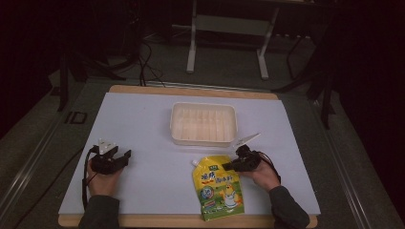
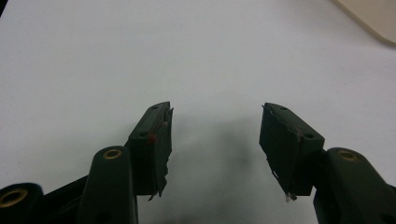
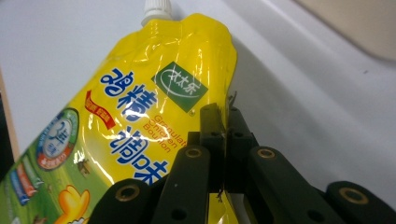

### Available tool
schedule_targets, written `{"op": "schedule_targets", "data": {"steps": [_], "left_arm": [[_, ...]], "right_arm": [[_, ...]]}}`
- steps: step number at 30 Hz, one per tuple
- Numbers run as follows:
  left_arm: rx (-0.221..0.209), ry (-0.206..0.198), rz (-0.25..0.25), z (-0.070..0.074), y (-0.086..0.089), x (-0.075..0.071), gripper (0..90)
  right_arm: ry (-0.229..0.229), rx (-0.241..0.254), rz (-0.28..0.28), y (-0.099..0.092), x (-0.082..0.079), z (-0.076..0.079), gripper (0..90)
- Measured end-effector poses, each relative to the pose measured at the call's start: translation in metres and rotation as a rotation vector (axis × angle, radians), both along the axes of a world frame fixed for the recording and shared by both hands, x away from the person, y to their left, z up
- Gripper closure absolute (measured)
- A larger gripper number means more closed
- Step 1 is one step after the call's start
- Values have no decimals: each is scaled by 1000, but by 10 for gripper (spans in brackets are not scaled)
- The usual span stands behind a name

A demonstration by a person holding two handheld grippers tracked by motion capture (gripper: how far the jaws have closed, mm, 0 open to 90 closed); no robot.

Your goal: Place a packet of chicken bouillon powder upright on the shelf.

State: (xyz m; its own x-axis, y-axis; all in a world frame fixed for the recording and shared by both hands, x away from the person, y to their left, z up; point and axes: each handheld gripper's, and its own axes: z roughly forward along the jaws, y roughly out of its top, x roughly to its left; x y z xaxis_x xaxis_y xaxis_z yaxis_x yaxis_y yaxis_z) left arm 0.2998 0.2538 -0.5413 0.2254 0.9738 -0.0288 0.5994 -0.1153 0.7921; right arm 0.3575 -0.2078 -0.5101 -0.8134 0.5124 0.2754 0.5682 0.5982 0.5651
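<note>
A yellow spouted pouch (image 1: pixel 217 188) with a white cap (image 1: pixel 194 163) lies flat near the front edge of the white table top (image 1: pixel 143 124). My right gripper (image 1: pixel 228 165) is at the pouch's upper right edge. In the right gripper view the pouch (image 3: pixel 140 107) fills the left side, and the right gripper (image 3: pixel 226 121) is shut with the pouch's edge pinched between its pads. My left gripper (image 1: pixel 122 155) rests at the front left, well away from the pouch. In the left gripper view the left gripper (image 2: pixel 215 135) stands open over bare table.
A shallow white plastic tray (image 1: pixel 204 140) sits at the table's middle, just behind the pouch; its corner is in the left gripper view (image 2: pixel 373 18). A metal stand (image 1: pixel 228 28) and cables (image 1: pixel 145 62) lie on the dark floor beyond the far edge.
</note>
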Motion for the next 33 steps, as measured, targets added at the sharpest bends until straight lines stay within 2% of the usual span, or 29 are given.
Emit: {"op": "schedule_targets", "data": {"steps": [3,6,11,15,19,22,23,25,30,33], "left_arm": [[2,1,0,0,0,0,433],[3,1,0,0,0,0,433],[5,1,0,0,0,0,432],[5,2,1,0,0,0,432],[6,1,2,0,-1,0,431],[7,2,2,0,-1,0,430],[7,2,3,0,-1,0,429],[8,2,3,0,-1,0,430],[10,2,4,0,-1,0,428],[11,3,4,0,-1,0,428]], "right_arm": [[-13,56,-10,-6,-1,11,899],[-45,84,-27,-11,-1,24,899],[-112,114,-80,-24,2,46,900],[-165,146,-128,-42,3,67,900],[-234,196,-183,-61,-1,92,900],[-269,230,-204,-72,-7,106,900],[-275,238,-201,-74,-10,109,900],[-273,216,-177,-76,-16,112,897],[-226,199,-118,-82,-24,107,867],[-199,166,-89,-87,-27,102,861]]}}
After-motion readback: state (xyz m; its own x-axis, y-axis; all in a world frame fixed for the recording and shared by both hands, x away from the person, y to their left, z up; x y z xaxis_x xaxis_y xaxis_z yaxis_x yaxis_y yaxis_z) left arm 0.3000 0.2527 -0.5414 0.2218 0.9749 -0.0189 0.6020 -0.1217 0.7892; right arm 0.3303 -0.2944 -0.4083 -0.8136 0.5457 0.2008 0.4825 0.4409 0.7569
